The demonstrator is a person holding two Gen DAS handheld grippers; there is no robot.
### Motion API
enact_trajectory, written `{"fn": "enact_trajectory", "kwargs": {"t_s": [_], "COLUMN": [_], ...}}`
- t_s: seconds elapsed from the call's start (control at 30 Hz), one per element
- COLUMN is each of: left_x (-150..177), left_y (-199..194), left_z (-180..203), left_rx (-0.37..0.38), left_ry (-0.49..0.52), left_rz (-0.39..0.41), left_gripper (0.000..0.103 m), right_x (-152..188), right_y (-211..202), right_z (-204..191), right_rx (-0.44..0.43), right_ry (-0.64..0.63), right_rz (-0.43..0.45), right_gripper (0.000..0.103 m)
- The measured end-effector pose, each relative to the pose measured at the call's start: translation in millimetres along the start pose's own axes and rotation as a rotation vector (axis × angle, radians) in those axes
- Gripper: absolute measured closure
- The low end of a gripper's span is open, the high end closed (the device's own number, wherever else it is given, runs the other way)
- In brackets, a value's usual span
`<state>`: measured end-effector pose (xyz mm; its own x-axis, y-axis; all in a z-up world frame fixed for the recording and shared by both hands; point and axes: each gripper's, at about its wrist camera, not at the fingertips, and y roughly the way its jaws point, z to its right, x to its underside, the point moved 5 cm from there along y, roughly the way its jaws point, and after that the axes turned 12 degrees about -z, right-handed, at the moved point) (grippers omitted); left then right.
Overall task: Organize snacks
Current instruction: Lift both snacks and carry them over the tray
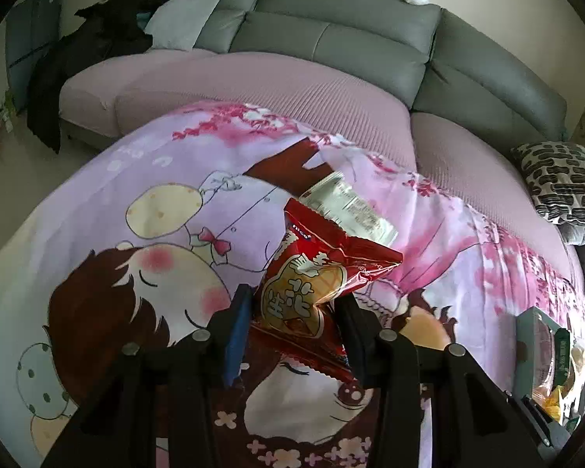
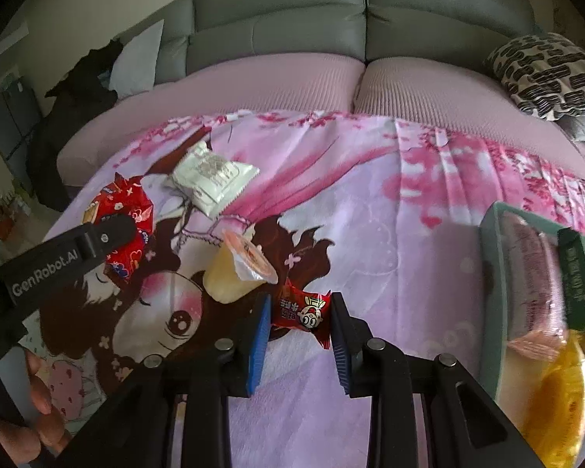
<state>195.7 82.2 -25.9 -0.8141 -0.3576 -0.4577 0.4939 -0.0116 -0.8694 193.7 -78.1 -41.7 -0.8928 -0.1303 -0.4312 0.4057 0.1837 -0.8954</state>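
My left gripper (image 1: 292, 304) is shut on a red snack bag (image 1: 316, 284) and holds it just above the cartoon-printed cloth (image 1: 136, 179); the bag also shows in the right wrist view (image 2: 124, 218). My right gripper (image 2: 300, 312) is shut on a small red candy (image 2: 302, 312) low over the cloth. A white snack packet (image 2: 210, 177) lies beyond the bag and also shows in the left wrist view (image 1: 351, 206). A jelly cup (image 2: 238, 269) lies on its side just left of my right gripper.
A green-rimmed basket (image 2: 491, 273) with several snacks stands at the right edge of the cloth; it also shows in the left wrist view (image 1: 526, 351). A grey and pink sofa (image 2: 277, 78) runs behind. A patterned cushion (image 2: 546, 74) lies at the back right.
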Motion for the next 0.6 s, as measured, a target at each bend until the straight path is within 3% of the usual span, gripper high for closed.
{"fn": "enact_trajectory", "kwargs": {"t_s": [0.6], "left_x": [-4.9], "left_y": [-51.8], "left_z": [32.9], "left_rx": [0.037], "left_ry": [0.069], "left_rz": [0.085], "left_gripper": [0.058], "right_x": [-5.2], "right_y": [-60.0], "right_z": [23.8], "right_rx": [0.011], "right_ry": [0.048], "right_rz": [0.117], "right_gripper": [0.072]}}
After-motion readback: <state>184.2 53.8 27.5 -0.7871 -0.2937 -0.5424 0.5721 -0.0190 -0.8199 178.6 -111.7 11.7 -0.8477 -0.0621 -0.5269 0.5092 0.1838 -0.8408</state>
